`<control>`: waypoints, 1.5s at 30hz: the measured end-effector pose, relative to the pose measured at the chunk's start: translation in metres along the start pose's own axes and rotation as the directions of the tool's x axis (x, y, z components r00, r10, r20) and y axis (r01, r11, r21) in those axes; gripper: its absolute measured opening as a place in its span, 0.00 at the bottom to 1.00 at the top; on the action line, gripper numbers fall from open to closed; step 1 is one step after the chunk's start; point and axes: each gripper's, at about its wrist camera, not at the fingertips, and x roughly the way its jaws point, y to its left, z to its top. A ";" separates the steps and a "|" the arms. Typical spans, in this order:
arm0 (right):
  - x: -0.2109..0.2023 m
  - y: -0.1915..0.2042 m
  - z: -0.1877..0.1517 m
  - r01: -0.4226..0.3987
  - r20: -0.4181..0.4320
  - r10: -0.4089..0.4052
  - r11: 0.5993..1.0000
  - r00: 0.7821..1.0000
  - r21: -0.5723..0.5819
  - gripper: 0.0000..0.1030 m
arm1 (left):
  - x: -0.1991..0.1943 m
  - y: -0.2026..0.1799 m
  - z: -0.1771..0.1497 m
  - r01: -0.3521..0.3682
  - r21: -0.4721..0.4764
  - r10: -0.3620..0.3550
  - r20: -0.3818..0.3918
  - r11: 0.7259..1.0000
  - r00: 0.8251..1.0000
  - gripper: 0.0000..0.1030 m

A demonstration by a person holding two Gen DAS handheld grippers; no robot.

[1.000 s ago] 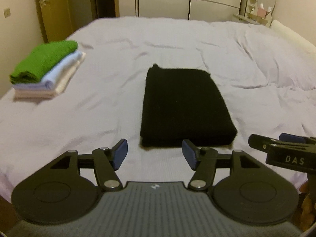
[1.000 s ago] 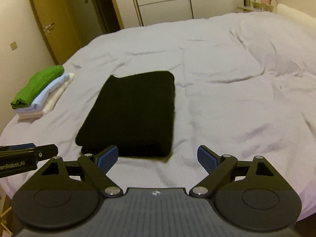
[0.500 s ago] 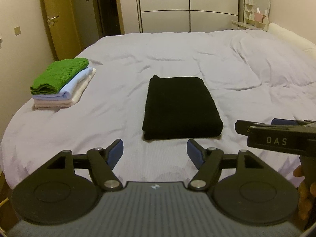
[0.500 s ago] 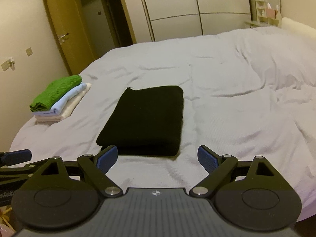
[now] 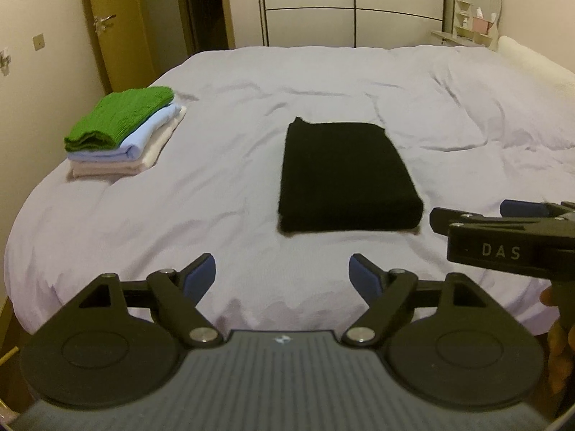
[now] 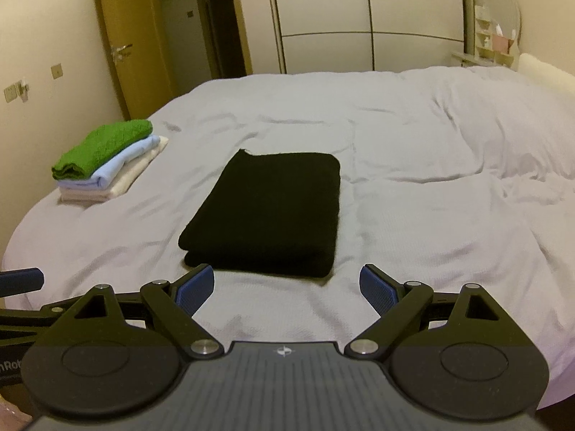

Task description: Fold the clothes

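A black garment [image 5: 345, 176] [image 6: 269, 212] lies folded into a neat rectangle on the lilac bedspread [image 5: 222, 194] [image 6: 431, 215]. My left gripper [image 5: 284, 276] hangs over the bed's near edge, short of the garment; its jaws are opening and hold nothing. My right gripper [image 6: 285, 287] stands open just in front of the garment's near edge, also with nothing between its blue pads [image 6: 377, 287]. The right gripper's side [image 5: 503, 240] shows in the left wrist view at the right, with part of a hand below it.
A stack of folded clothes [image 5: 122, 133] [image 6: 104, 161], green on top of light blue and cream, sits at the bed's left edge. Behind the bed are a wardrobe [image 5: 352, 3], a wooden door [image 6: 125, 43] and a shelf with a mirror [image 5: 478, 7].
Both grippers have drawn back from the black garment, which now looks smaller and farther away. The left jaws have spread wider. The garment and the stack have not moved.
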 end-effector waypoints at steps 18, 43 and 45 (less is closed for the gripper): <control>0.034 0.021 0.006 0.057 -0.054 -0.062 0.993 0.997 -0.099 1.00 | 0.060 0.021 0.020 0.065 -0.064 -0.069 -0.053 0.996 0.996 0.84; 0.057 -0.037 0.009 0.123 -0.128 -0.109 0.987 0.986 0.100 1.00 | 0.112 0.007 0.035 0.135 -0.016 -0.135 -0.078 0.991 0.988 0.98; 0.064 -0.038 0.007 0.121 -0.148 -0.105 0.987 0.983 0.103 1.00 | 0.120 0.011 0.034 0.147 -0.026 -0.149 -0.090 0.989 0.985 0.99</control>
